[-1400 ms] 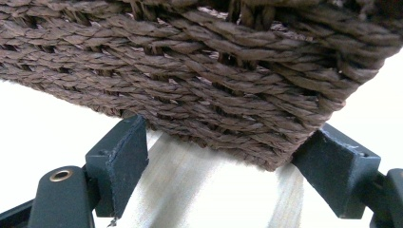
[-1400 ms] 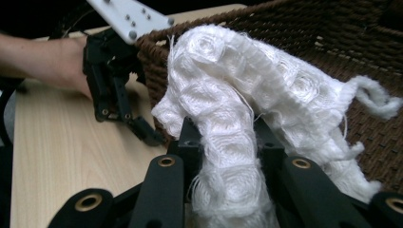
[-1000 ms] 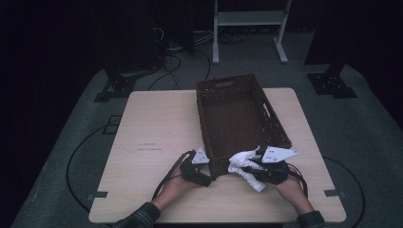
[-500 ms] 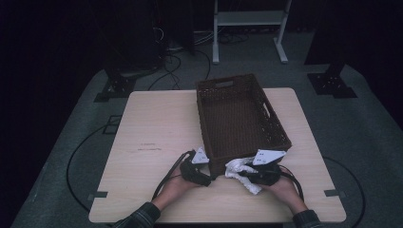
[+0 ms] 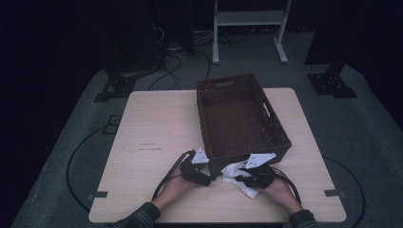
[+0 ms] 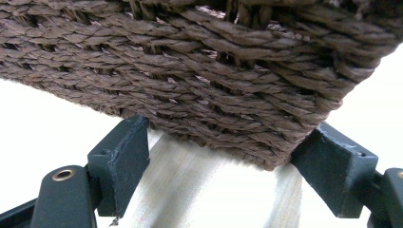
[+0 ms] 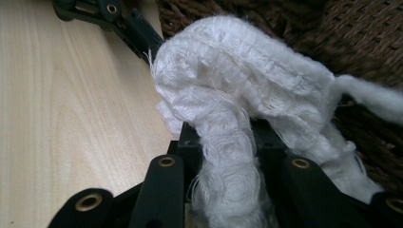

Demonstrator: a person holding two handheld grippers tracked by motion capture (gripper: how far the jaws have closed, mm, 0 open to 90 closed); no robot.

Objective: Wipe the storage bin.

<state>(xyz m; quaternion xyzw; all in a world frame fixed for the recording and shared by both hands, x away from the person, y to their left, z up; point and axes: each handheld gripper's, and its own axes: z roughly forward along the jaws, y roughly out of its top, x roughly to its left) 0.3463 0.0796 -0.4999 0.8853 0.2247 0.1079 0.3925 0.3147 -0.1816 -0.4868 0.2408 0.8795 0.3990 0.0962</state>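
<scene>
A brown wicker basket stands right of the table's middle. My left gripper is at its near left corner. In the left gripper view the jaws stand wide on either side of that woven corner, and both pads rest against it. My right gripper is in front of the basket's near wall, low over the table. It is shut on a crumpled white cloth. The cloth bulges above the jaws and hides their tips, and one end hangs down to the table.
The light wooden table has open room left of the basket. Black cables trail from both grippers across the front edge. The dark basket wall lies just behind the cloth. Stands and a white frame are on the floor beyond.
My right gripper has sunk toward the table with the cloth and drifted a little left. The left gripper and the basket have stayed put.
</scene>
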